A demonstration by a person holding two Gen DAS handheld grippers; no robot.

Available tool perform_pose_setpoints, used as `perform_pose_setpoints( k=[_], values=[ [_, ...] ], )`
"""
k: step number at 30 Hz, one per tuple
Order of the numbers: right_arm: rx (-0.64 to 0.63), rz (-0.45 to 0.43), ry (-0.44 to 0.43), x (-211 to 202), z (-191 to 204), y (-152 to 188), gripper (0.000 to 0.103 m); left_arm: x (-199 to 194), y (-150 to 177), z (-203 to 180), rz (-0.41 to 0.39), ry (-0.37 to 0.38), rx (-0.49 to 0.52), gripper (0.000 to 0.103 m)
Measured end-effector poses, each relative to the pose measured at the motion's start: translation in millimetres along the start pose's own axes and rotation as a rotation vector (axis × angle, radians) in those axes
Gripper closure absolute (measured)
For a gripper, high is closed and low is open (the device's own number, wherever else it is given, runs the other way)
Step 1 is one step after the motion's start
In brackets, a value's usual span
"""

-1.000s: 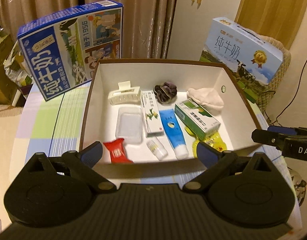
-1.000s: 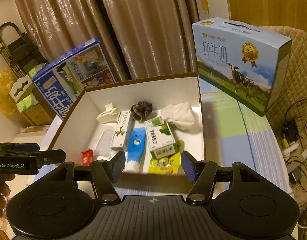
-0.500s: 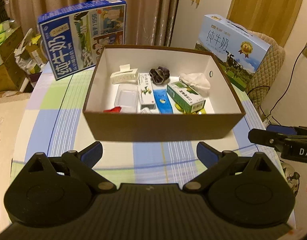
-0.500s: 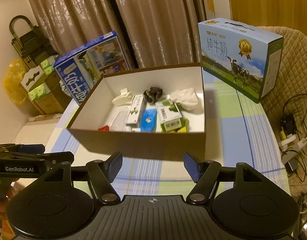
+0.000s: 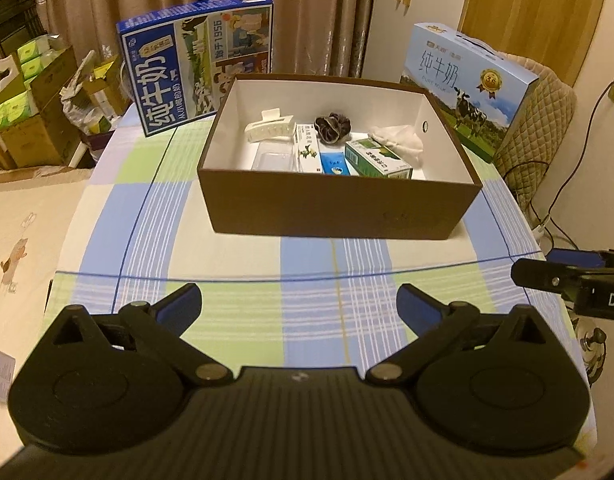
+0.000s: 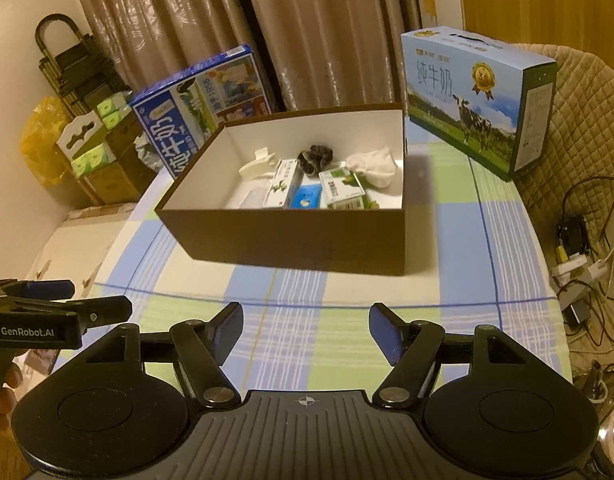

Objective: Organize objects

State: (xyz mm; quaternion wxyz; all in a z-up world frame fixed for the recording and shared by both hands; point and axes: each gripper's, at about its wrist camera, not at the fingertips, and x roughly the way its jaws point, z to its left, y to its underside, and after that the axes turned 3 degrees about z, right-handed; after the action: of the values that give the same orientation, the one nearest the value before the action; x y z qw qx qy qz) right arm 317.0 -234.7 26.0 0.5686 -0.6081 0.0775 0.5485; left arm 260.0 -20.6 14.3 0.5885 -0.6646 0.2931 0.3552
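A brown box (image 5: pixel 339 212) with a white inside stands on the checked tablecloth (image 5: pixel 243 308). In it lie a white hair claw (image 5: pixel 269 128), a dark scrunchie (image 5: pixel 333 128), a white cloth (image 5: pixel 399 140), a green-white carton (image 5: pixel 377 162), a slim white box (image 5: pixel 307 152), a blue tube (image 5: pixel 333 162) and a clear tray (image 5: pixel 273 160). My left gripper (image 5: pixel 299 304) hangs open over the cloth, well short of the box. My right gripper (image 6: pixel 307 320) is beside it, its jaws opening with nothing between them. The box's near wall (image 6: pixel 291 240) hides the front of its floor.
A dark blue milk case (image 5: pixel 199 64) leans behind the box on the left, and a light blue milk case (image 5: pixel 471 84) stands at the back right. A quilted chair (image 5: pixel 547 108) and cables (image 6: pixel 579 248) lie right of the table. Stacked cartons (image 5: pixel 27 100) stand left.
Both grippers have drawn back from above the box to the near part of the table. The box now looks smaller, and its near wall covers the red packet and small bottle. The right jaws widened a little.
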Motion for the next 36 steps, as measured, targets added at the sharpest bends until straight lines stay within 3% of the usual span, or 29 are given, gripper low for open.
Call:
perform_pose_setpoints(
  k=[20,36],
  values=[
    [-0.047,0.033,-0.029,-21.7,15.3,23.0,0.036,-35.1,36.8,1.7,-0.03,0.012,-0.045,0.001],
    [-0.056,0.037,-0.035,-24.4,23.1,29.0,0.036,-41.5,43.4,1.8,-0.035,0.014,-0.047,0.001]
  ],
)
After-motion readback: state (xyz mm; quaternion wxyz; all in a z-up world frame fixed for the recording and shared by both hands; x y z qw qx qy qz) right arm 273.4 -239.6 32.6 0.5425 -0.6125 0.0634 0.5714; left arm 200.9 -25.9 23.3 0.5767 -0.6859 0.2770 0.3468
